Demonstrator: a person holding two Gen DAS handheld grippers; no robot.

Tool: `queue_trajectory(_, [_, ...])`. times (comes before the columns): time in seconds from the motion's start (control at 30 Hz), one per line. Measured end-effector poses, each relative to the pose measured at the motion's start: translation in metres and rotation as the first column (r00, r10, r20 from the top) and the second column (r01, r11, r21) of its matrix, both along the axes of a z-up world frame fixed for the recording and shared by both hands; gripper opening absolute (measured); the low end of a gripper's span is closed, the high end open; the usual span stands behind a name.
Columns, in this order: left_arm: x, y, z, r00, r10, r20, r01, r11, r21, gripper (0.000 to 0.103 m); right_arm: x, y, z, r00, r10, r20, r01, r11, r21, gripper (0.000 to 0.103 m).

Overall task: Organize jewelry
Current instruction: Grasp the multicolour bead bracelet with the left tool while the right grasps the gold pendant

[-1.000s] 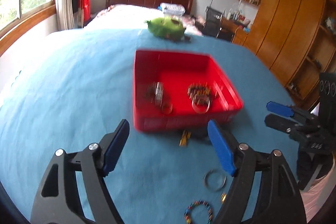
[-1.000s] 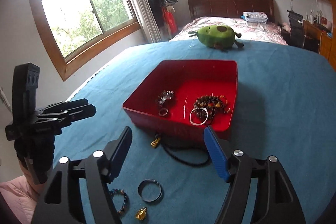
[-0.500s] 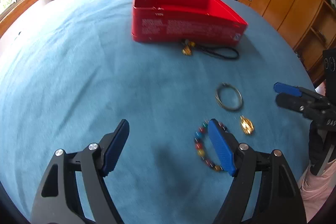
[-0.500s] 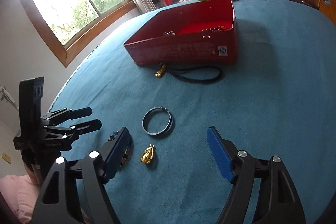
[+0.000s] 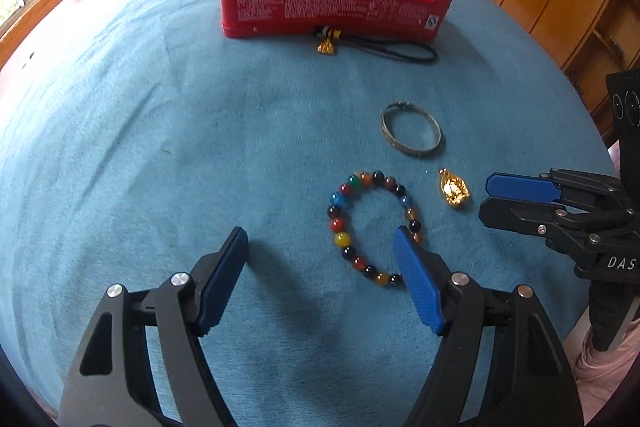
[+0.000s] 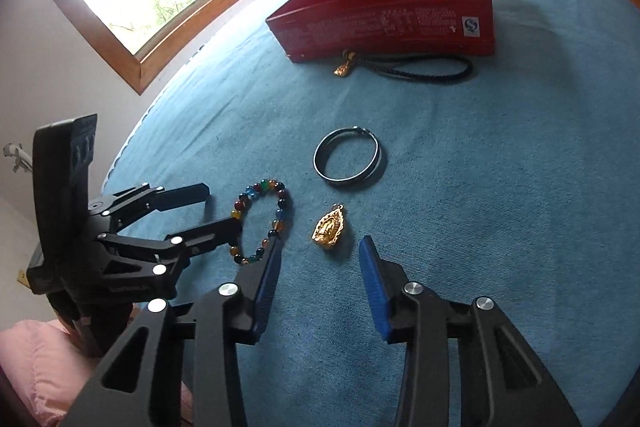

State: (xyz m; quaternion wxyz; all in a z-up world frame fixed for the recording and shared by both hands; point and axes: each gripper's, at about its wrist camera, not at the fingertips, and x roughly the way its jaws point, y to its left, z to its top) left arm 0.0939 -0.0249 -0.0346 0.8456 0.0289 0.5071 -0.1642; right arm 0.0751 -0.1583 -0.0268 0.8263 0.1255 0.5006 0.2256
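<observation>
Four pieces are lying loose on the blue worktop [image 5: 120,131]: a bead bracelet [image 5: 370,227], a gold pendant [image 6: 329,227], a metal bangle [image 6: 351,157] and a black cord [image 6: 424,71] resting against the near wall of the red box [image 5: 332,7].

The left tool [image 5: 320,267] is hanging low over the cloth with its jaws wide apart and holding nothing; its right finger [image 5: 416,287] is overlapping the near edge of the bracelet. The right tool [image 6: 318,267] is also spread wide and empty, and the pendant is sitting just in front of its gap.

I think each tool is preparing to pick its own piece. For the bracelet, the left tool is needing to move a little to the right, so that one side of the bead ring is coming between the fingers. For the pendant, the fingers should be going down until touching the cloth, because it is flat and can slip out.
</observation>
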Motion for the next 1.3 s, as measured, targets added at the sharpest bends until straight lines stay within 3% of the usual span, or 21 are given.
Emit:
queue_trajectory(0.17, [0.002,-0.002,-0.004,1.000,0.012,0.010,-0.012,1.000,0.019,0.070,0.003,0.005,-0.006,1.000,0.003,-0.015,-0.003,1.000,-0.005,0.039])
queue_trajectory(0.23, [0.004,-0.003,-0.004,1.000,0.024,0.019,-0.025,0.999,0.035,0.058,0.005,0.008,-0.008,1.000,-0.001,-0.016,0.000,1.000,-0.018,0.038])
queue_trajectory(0.3, [0.005,-0.005,-0.005,0.999,0.023,0.031,-0.025,0.998,0.051,0.055,0.007,0.011,-0.009,1.000,-0.001,-0.013,0.001,1.000,-0.030,0.038])
queue_trajectory(0.37, [0.006,-0.007,-0.006,0.999,0.016,0.043,-0.018,0.998,0.066,0.053,0.008,0.012,-0.009,1.000,-0.004,-0.006,0.004,0.999,-0.049,0.034])
queue_trajectory(0.47, [0.007,-0.010,-0.006,0.998,0.010,0.056,-0.014,0.997,0.078,0.047,0.006,0.014,-0.009,1.000,-0.005,0.009,0.006,0.996,-0.092,0.019])
queue_trajectory(0.53, [0.008,-0.011,-0.005,0.999,0.003,0.050,-0.006,0.998,0.067,0.042,0.005,0.014,-0.009,1.000,-0.002,0.011,0.003,0.995,-0.097,0.018])
queue_trajectory(0.67, [0.006,-0.014,-0.005,0.999,-0.032,0.034,0.030,0.998,0.060,0.050,0.004,0.014,-0.011,1.000,0.001,0.009,0.000,0.994,-0.107,0.018])
queue_trajectory(0.8, [0.006,-0.026,-0.010,0.997,-0.057,0.058,0.051,0.993,0.103,0.053,0.003,0.014,-0.010,1.000,0.004,0.016,-0.003,0.993,-0.115,0.018])
queue_trajectory(0.87, [0.007,-0.029,-0.010,0.996,-0.071,0.063,0.064,0.992,0.105,0.049,0.004,0.015,-0.010,1.000,0.007,0.019,-0.005,0.993,-0.117,0.018])
queue_trajectory(0.9, [0.008,-0.029,-0.010,0.995,-0.076,0.063,0.070,0.992,0.101,0.040,0.003,0.015,-0.010,1.000,0.007,0.019,-0.005,0.993,-0.117,0.018])
queue_trajectory(0.93, [0.009,-0.029,-0.009,0.995,-0.081,0.065,0.074,0.992,0.099,0.023,0.004,0.015,-0.010,1.000,0.006,0.018,-0.004,0.994,-0.112,0.018])
queue_trajectory(1.0, [0.012,-0.028,-0.009,0.995,-0.081,0.058,0.076,0.994,0.083,0.006,0.005,0.014,-0.010,1.000,0.007,0.014,-0.005,0.995,-0.101,0.018])
queue_trajectory(1.3, [0.020,-0.009,0.005,0.997,-0.056,0.046,0.059,0.997,-0.054,0.006,0.008,0.001,0.004,0.999,-0.024,0.039,0.026,0.998,-0.051,0.018])
